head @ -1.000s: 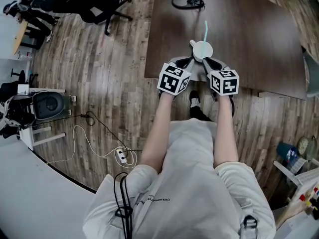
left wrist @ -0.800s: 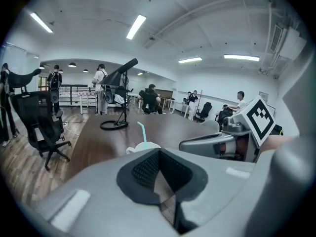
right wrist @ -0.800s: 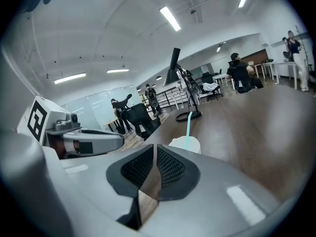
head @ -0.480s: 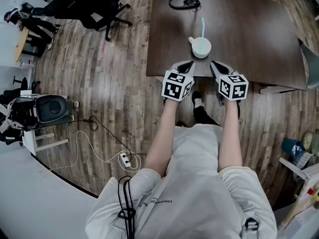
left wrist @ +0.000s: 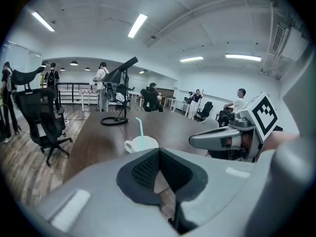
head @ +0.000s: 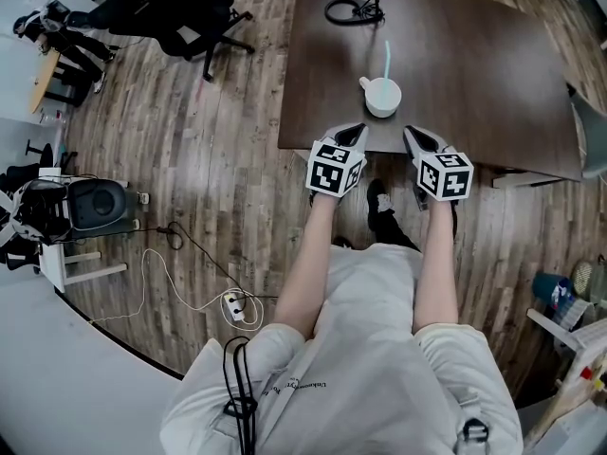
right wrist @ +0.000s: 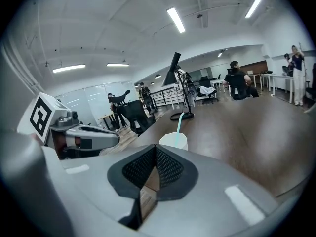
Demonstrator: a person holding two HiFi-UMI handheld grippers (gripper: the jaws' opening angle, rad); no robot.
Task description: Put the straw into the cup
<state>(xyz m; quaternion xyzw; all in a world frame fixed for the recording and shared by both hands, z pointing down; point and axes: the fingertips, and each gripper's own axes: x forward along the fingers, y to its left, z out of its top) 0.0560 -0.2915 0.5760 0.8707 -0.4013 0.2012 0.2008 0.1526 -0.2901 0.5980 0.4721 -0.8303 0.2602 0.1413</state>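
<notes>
The straw (head: 387, 55) stands in the white cup (head: 383, 97) on the dark table (head: 484, 74), a coiled cable (head: 353, 9) at the cup's 11 o'clock. The left gripper (head: 357, 129) at 7 o'clock and right gripper (head: 411, 133) at 5 o'clock are clenched empty, clear of the cup; a second ago they flanked it closely, and have since drawn back.

An open-plan office or lab is shown: ceiling strip lights (left wrist: 138, 25) and seated people (left wrist: 153, 94) at distant desks are seen mid-frame, and a swivel chair (head: 185, 8) is seen upper left on plank flooring (head: 218, 178).
</notes>
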